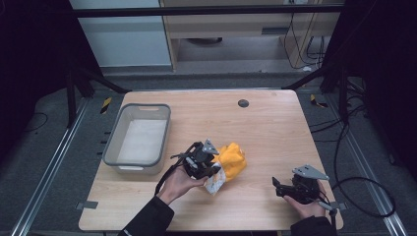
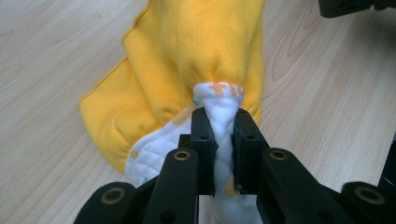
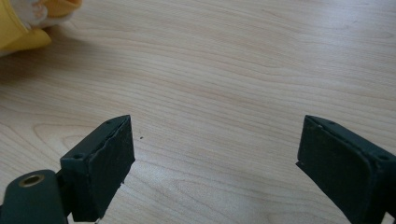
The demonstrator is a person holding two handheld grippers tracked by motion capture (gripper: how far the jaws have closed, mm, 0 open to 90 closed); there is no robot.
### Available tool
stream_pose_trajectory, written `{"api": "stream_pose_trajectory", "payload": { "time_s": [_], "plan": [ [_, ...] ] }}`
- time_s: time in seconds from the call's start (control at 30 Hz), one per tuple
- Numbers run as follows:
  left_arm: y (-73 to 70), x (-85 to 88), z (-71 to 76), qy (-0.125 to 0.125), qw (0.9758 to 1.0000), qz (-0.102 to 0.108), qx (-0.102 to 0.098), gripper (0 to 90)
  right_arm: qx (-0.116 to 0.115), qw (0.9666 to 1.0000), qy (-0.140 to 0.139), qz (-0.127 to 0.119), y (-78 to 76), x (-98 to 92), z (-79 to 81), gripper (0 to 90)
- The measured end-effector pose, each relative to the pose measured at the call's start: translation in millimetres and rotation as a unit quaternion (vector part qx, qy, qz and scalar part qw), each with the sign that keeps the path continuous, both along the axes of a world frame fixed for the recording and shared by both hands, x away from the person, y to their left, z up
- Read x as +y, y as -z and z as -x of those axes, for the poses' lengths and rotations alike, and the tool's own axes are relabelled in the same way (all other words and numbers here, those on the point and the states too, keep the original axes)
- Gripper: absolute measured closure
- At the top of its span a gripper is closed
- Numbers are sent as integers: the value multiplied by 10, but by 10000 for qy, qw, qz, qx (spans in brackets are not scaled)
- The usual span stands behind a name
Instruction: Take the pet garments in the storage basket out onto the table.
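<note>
Cloth point(image 2: 187, 60), yellow with a white quilted lining, lies bunched on the surface point(image 1: 265, 128) just ahead of our left hand-held gripper point(image 2: 219, 116), whose jaws pinch a fold of that lining. Our right hand-held gripper point(image 3: 215, 154) rests well apart from it, jaws spread wide over bare wood.

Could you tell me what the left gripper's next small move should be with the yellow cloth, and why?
Probably lift and carry it toward the grey bin. The left gripper is already shut on the white quilted part of the yellow cloth, while the right gripper rests open over bare table.
</note>
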State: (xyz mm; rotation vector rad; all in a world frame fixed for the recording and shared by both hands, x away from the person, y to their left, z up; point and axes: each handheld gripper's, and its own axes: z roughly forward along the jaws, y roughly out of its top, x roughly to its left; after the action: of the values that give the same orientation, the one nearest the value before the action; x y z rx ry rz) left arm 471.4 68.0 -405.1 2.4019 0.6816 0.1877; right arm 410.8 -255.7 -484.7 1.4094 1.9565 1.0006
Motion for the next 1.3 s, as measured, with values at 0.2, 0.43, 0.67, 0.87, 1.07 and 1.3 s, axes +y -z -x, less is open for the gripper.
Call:
{"api": "stream_pose_trajectory", "payload": {
  "time_s": [0.2,0.43,0.67,0.87,1.07,1.3],
  "plan": [
    [94,-48,6,56,9999,-25,81,808,13,10000,7,-12,1,1,-1,107],
    [166,-97,15,133,9998,-92,125,803,-11,10000,20,31,5,-13,-5,107],
    [259,-134,16,182,9995,-177,189,780,10,10000,22,6,3,-10,-3,107],
    [283,-146,17,208,9993,-189,233,754,13,10000,22,5,4,-8,-3,107],
    [282,-146,21,148,9994,-231,211,626,11,10000,24,9,4,-9,-3,106],
    [229,-76,33,86,9999,-81,102,472,18,10000,28,8,5,-12,-5,105]
  ]
}}
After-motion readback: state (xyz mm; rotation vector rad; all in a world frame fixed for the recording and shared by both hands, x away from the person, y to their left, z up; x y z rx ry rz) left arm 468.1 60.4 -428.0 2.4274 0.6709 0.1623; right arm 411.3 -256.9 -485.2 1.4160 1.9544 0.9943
